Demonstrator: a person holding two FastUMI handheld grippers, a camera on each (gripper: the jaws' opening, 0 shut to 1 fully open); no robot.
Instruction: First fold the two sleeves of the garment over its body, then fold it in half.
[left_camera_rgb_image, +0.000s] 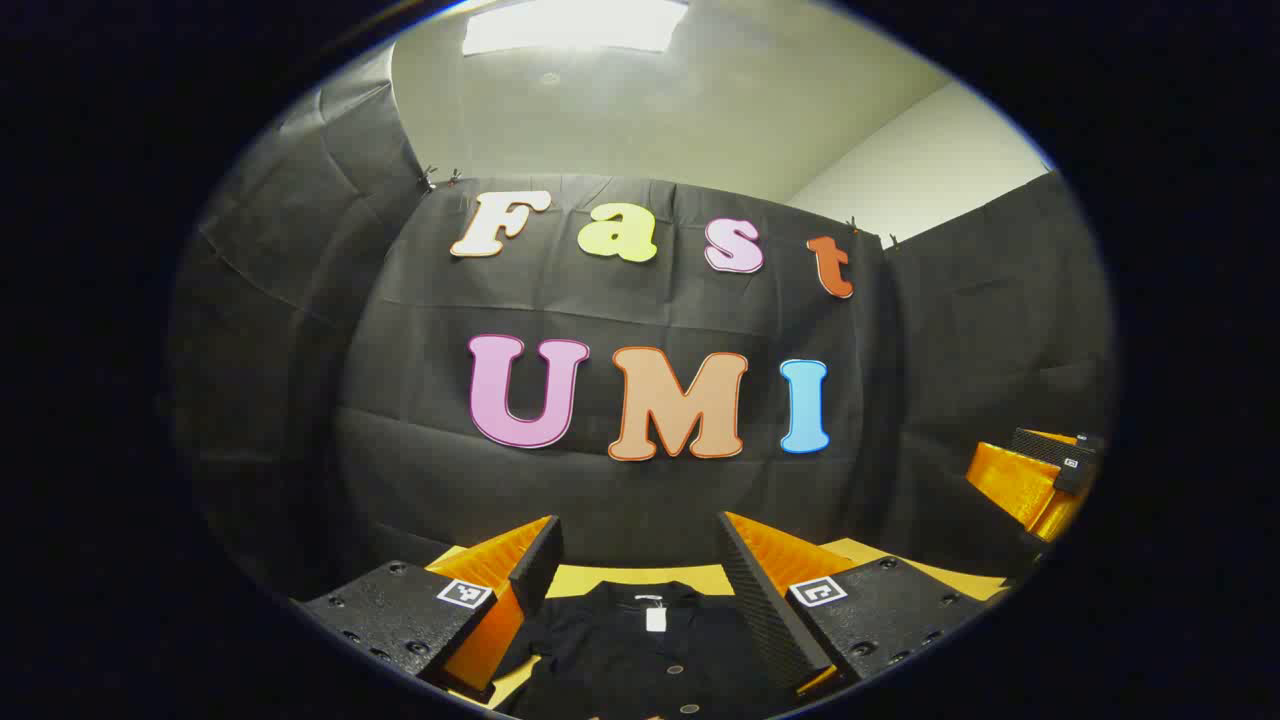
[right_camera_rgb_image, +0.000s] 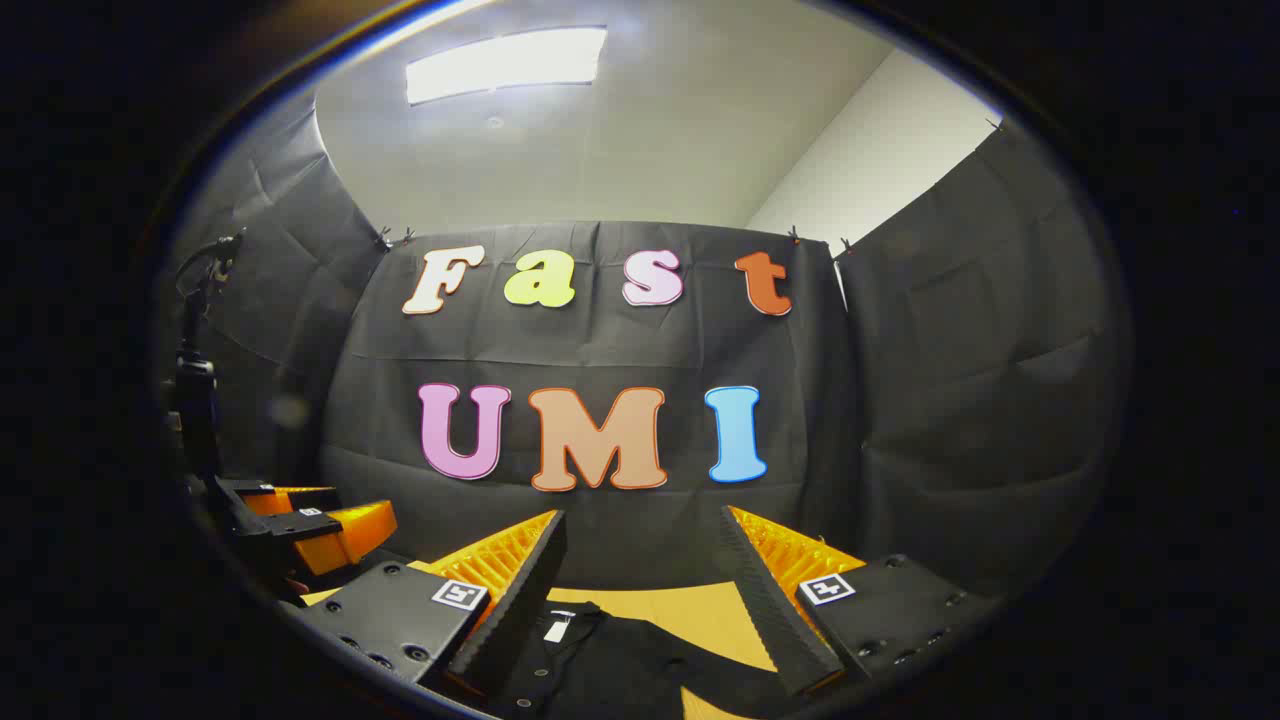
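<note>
My left gripper (left_camera_rgb_image: 640, 575) and right gripper (right_camera_rgb_image: 640, 575) hang with fingers spread above the table (right_camera_rgb_image: 690, 608). The garment (left_camera_rgb_image: 640, 650) lies flat, collar toward the back wall.

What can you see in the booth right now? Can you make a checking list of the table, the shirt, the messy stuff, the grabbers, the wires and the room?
Surface: yellow table, mostly covered near the fingers by the garment.
Job's things: dark garment lying flat, collar toward the wall, buttons and a white tag showing; sleeves not seen.
Clutter: nothing seen.
Grippers: left gripper open, above the collar; right gripper open, above the garment's edge. Both hold nothing.
Cables: nothing seen for sure; a dark stand rises at the left of the right gripper view.
Surroundings: black cloth wall, white ceiling with a bright light.
</note>
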